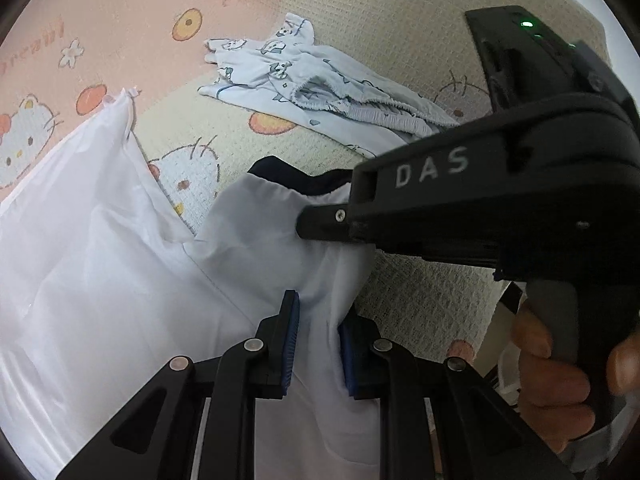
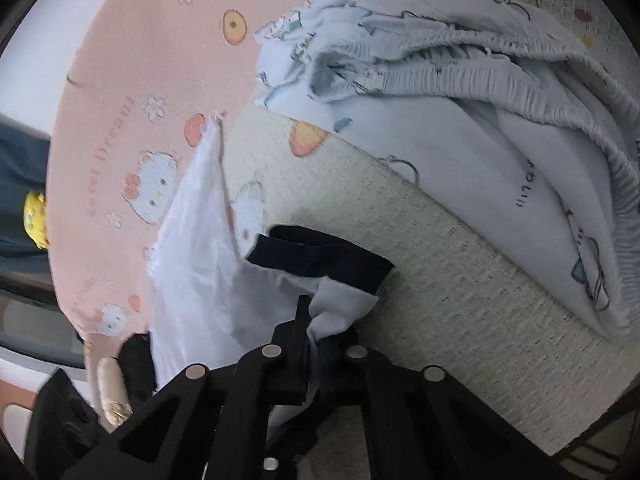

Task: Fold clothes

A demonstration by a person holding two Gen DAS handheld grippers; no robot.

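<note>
A white garment (image 1: 120, 260) with a navy trim (image 1: 280, 172) lies spread on the printed bedsheet (image 1: 400, 20). My left gripper (image 1: 318, 340) sits over its lower part. Its blue pads (image 1: 291, 340) are apart, with smooth white cloth showing in the gap. The right gripper (image 1: 316, 222) reaches in from the right onto the cloth just under the trim. In the right wrist view this gripper (image 2: 316, 332) is shut on a bunched fold of the white garment (image 2: 192, 280), close to the navy cuff (image 2: 320, 260).
A crumpled pale blue printed garment (image 1: 320, 88) with an elastic waistband lies farther back, large at the upper right (image 2: 460, 100). A hand (image 1: 552, 380) holds the right gripper's handle. The bed edge and a yellow object (image 2: 36, 220) are at the left.
</note>
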